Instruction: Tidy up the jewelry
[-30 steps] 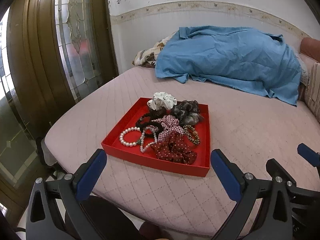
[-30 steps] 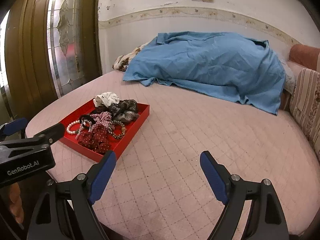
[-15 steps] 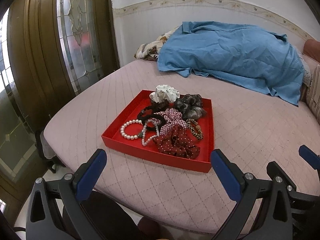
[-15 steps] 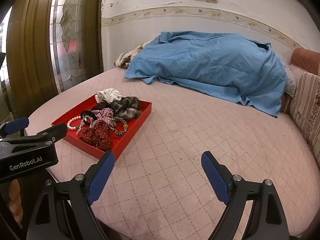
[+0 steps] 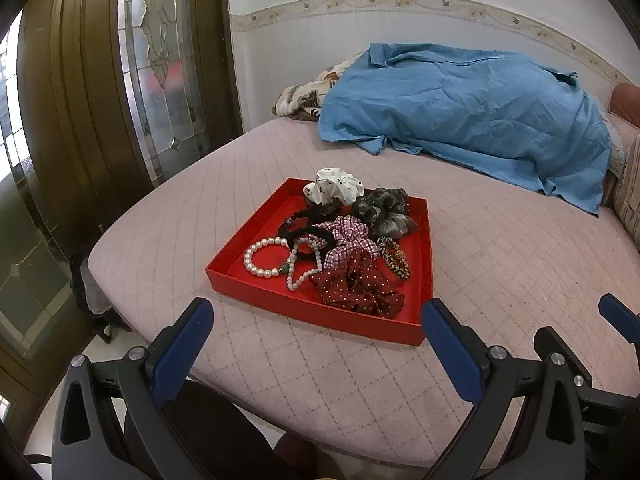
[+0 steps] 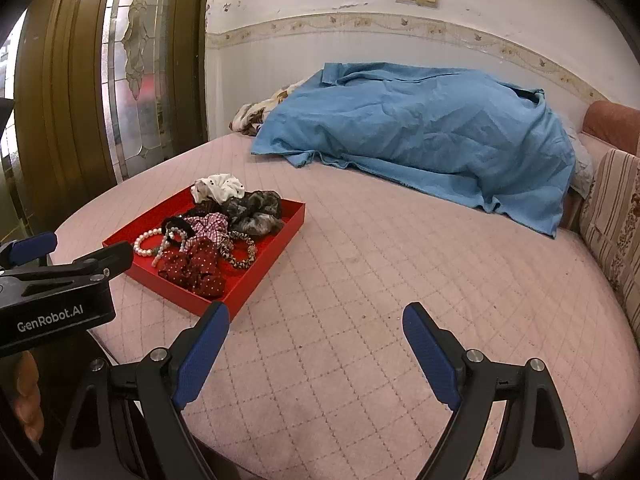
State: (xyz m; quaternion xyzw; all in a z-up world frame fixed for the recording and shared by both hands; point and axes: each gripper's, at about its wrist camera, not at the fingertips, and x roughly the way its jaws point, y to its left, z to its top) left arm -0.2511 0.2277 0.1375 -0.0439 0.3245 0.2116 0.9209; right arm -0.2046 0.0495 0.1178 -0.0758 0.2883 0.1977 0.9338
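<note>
A shallow red square tray (image 5: 425, 264) on the pink quilted bed (image 5: 500, 248) holds white pearl bracelets (image 5: 264, 258), a red dotted scrunchie (image 5: 360, 286), and checked, dark and white ones. Both grippers, left gripper (image 5: 316, 332) and right gripper (image 6: 316, 332), hover wide open, empty. A blue blanket (image 6: 420, 132) lies by the wall.

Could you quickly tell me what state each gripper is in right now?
Left gripper: open, holding nothing.
Right gripper: open, holding nothing.
</note>
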